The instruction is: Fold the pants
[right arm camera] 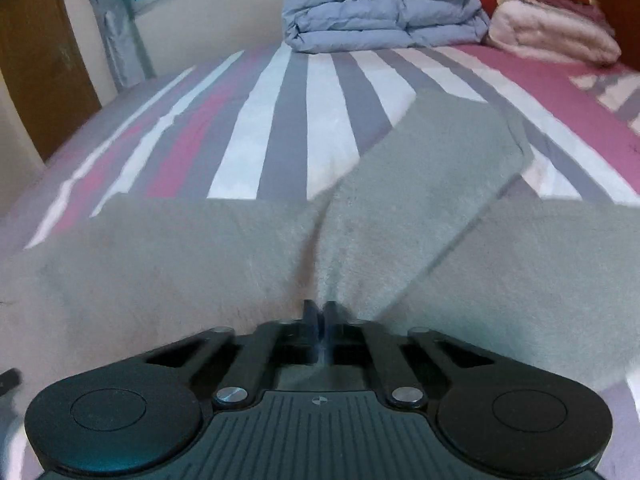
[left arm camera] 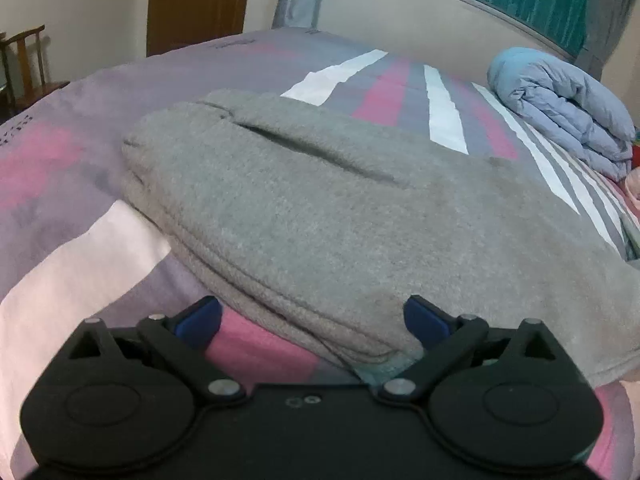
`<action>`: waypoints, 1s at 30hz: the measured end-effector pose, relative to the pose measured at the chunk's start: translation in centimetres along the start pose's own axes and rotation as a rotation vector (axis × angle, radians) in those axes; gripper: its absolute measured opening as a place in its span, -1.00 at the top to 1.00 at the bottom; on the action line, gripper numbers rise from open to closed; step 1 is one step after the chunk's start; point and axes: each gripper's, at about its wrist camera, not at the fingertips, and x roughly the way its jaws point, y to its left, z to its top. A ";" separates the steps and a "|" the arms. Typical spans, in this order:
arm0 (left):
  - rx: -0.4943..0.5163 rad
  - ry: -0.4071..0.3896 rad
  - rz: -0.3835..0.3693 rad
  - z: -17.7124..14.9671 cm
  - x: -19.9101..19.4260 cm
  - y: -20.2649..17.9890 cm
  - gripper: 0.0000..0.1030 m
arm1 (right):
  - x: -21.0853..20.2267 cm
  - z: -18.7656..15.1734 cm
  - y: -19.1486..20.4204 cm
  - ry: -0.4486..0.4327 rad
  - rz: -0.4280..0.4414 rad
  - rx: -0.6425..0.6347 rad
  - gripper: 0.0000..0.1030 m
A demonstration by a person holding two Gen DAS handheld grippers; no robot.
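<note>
One pair of grey fleece pants (left arm camera: 304, 208) on the bed sheet (left arm camera: 72, 264), folded over into several layers; 1 slit pocket visible on the top layer. L gripper (left arm camera: 312, 320): jaws wide apart, 2 blue pads (left arm camera: 200, 316), nothing pinched. Stacked folded edge of the pants lies between and just ahead of the jaws, touching or nearly touching the right-hand pad; cannot tell if contact is real. Pink stripe of sheet shows between the jaws on the left-hand side. R gripper (right arm camera: 319, 314): jaws together, closed on a ridge of the pants fabric, which bunches into 1 crease running straight ahead from the tips. Ahead of those jaws the cloth spreads both ways, w/ 1 flap (right arm camera: 440, 152) angled up and to the right; view slightly blurred. Far beyond both jaws: 1 folded blue quilt (right arm camera: 384, 8), approx 1 pile of pink and red bedding (right arm camera: 552, 28) beside it, 1 window w/ grey curtain (right arm camera: 120, 36). 1 wooden chair (left arm camera: 24, 64) far left of the L jaws, 1 brown door (left arm camera: 196, 0).
</note>
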 end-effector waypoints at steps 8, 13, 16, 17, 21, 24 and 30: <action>0.009 -0.051 0.025 -0.9 0.2 -1.0 -0.88 | -3.1 -3.7 -5.2 -0.022 0.085 0.160 0.92; 0.009 -0.101 0.025 -1.9 -0.1 -1.1 -0.88 | -3.3 0.3 -3.7 -0.110 0.016 0.030 0.64; 0.004 -0.098 0.021 -1.8 -0.1 -1.0 -0.88 | -1.1 2.0 -2.5 -0.087 -0.048 -0.075 0.58; 0.003 -0.096 0.019 -1.8 -0.2 -0.9 -0.88 | -0.3 2.3 -2.3 -0.071 -0.083 -0.102 0.57; 0.001 -0.099 0.015 -1.7 -0.1 -0.9 -0.88 | 0.5 2.0 -4.5 -0.055 -0.123 -0.111 0.59; 0.000 -0.106 0.015 -1.8 -0.1 -1.0 -0.88 | 0.0 -0.1 -8.1 -0.004 -0.093 -0.016 0.58; 0.000 -0.120 0.015 -2.0 -0.2 -1.0 -0.88 | -3.8 -2.1 -11.1 -0.123 -0.019 0.098 0.31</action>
